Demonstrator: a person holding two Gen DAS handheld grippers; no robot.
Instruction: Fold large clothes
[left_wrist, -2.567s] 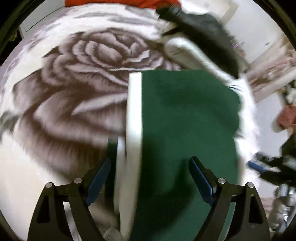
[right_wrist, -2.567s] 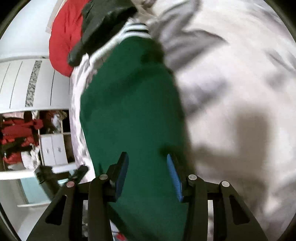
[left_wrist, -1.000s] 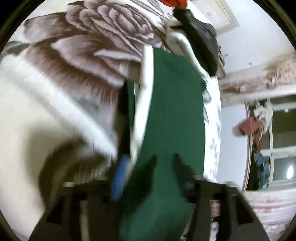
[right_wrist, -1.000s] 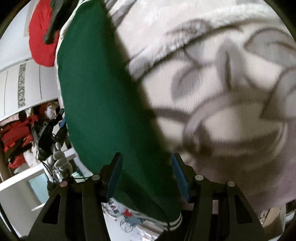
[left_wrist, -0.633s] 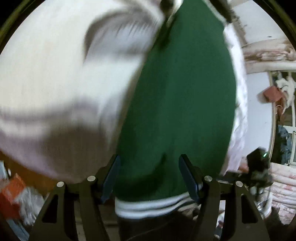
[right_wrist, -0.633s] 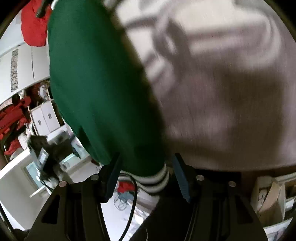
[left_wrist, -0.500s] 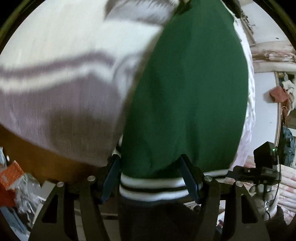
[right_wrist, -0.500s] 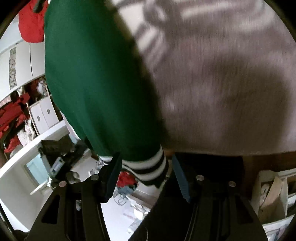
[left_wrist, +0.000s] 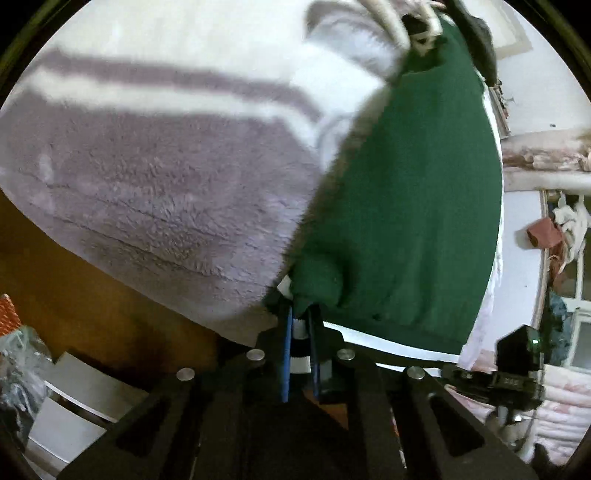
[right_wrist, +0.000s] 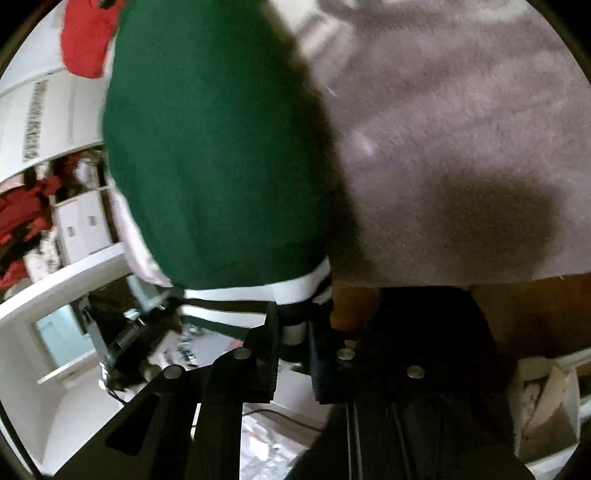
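Both grippers, open half a second ago, now pinch the striped hem (right_wrist: 295, 295) of the green sweater (left_wrist: 413, 192): left gripper (left_wrist: 300, 325), right gripper (right_wrist: 294, 321). It lies along the blanket (left_wrist: 155, 177) to the bed's near edge; red clothing (right_wrist: 86, 37) sits beyond.

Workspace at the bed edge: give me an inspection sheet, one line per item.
Surface: fluffy grey-and-white patterned blanket covering the bed; brown wooden bed side below its edge.
Job's things: dark green knit sweater lying along the blanket, its white-and-black striped hem at the near edge.
Clutter: red garment and a dark garment at the far end of the sweater.
Grippers: left gripper shut on the hem corner; right gripper shut on the opposite hem corner.
Cables: thin black cable on the floor.
Surroundings: white cabinets, cardboard box, window.
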